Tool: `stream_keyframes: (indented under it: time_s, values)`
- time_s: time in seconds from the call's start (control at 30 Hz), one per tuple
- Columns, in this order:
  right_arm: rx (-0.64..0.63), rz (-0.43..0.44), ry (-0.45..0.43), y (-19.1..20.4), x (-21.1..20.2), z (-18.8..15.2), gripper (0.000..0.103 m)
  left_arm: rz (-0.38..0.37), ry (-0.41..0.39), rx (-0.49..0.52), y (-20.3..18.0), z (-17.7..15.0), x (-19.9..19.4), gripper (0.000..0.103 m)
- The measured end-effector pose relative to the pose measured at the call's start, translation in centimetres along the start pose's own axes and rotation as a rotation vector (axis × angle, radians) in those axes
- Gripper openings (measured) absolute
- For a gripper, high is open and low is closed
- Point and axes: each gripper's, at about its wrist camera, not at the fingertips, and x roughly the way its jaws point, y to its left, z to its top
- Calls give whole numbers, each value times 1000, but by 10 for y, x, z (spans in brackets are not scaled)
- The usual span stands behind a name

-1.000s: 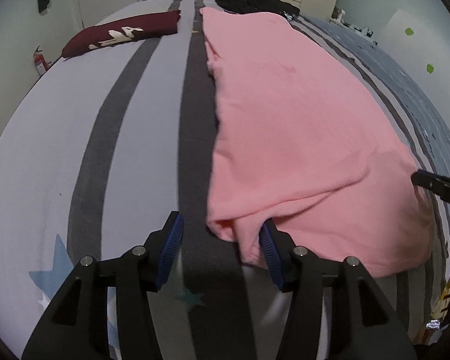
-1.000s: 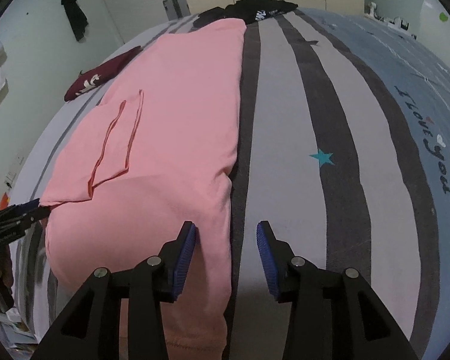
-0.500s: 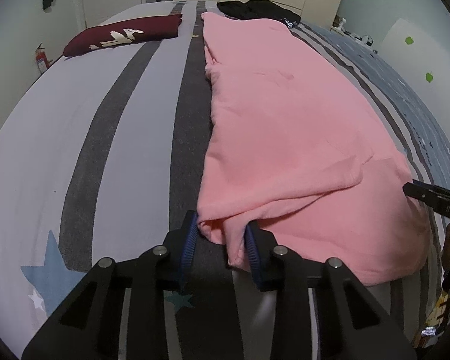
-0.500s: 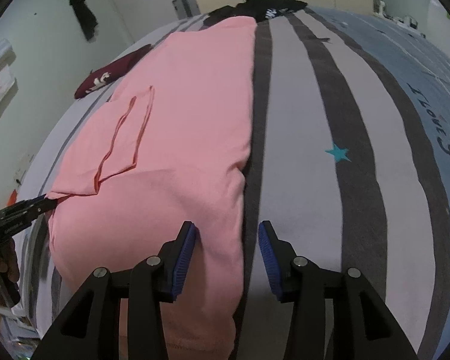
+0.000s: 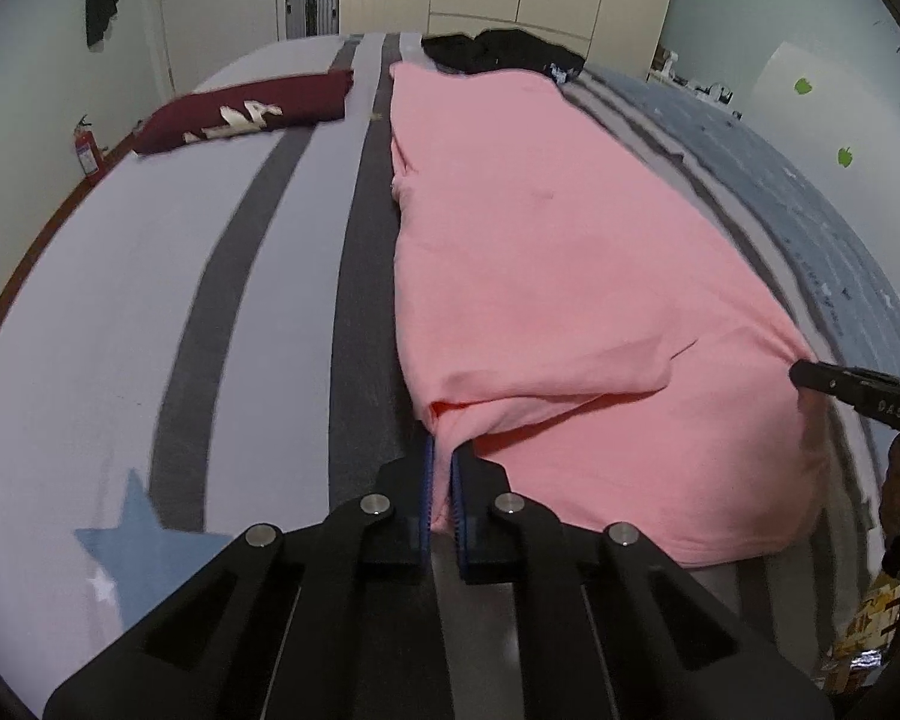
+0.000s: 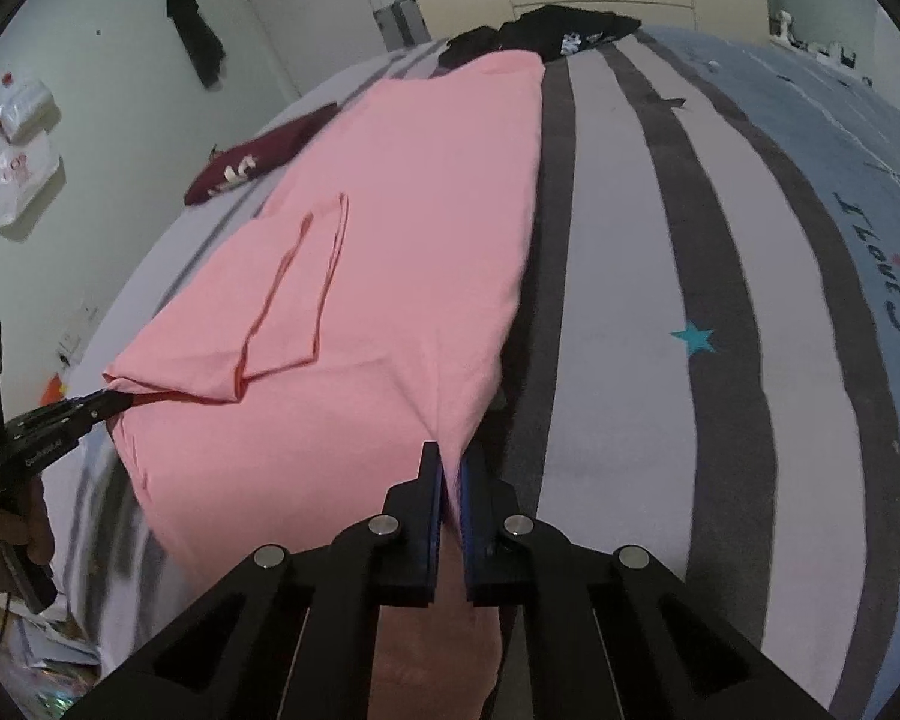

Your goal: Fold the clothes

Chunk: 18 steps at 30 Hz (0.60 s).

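The pink garment [image 5: 546, 276] lies lengthwise on the striped bed [image 5: 120, 276], filling the centre and right of the left wrist view and the centre-left of the right wrist view, already folded narrow with a sleeve doubled back on top.

The change is at its near end. Half a second ago both pairs of jaws stood apart, straddling the near corners; now both have just been closing and are clamped on cloth. The left hand-held gripper [image 5: 442, 468], bottom centre of its own view, pinches the near left corner, with a tongue of pink fabric running down between the blue pads. That corner is also drawn up into a small peak, where before it lay flat. The right hand-held gripper [image 6: 450, 480] pinches the opposite near corner in the same way, and the hem between the two is pulled taut.

As I judge it, the grasp is complete and the lift has started on the left side. The next step is likely carrying this near end toward the far end, at the top of the frame, to halve the length.
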Motion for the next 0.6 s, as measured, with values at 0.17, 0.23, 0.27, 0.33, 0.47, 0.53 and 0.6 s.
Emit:
stream_keyframes:
  time_s: [0.17, 0.23, 0.27, 0.33, 0.47, 0.53, 0.6]
  values:
    - [-5, 24, 14, 18, -35, -13, 4, -19, 50, -27, -4, -23, -39, 4]
    - [3, 40, 58, 23, -50, -30, 4, -17, 107, -39, -4, -45, -54, 4]
    - [6, 47, 85, 26, -57, -40, 4, -17, 138, -55, -3, -56, -58, 4]
    - [22, 57, 148, 30, -68, -63, 4, -14, 201, -92, -1, -80, -67, 4]
    - [24, 60, 222, 39, -87, -91, 4, -7, 226, -105, -4, -90, -82, 4]
    - [31, 60, 210, 42, -93, -85, 4, -10, 192, -115, -2, -75, -88, 3]
    - [18, 55, 176, 45, -99, -70, 4, -15, 144, -123, 2, -55, -93, 3]
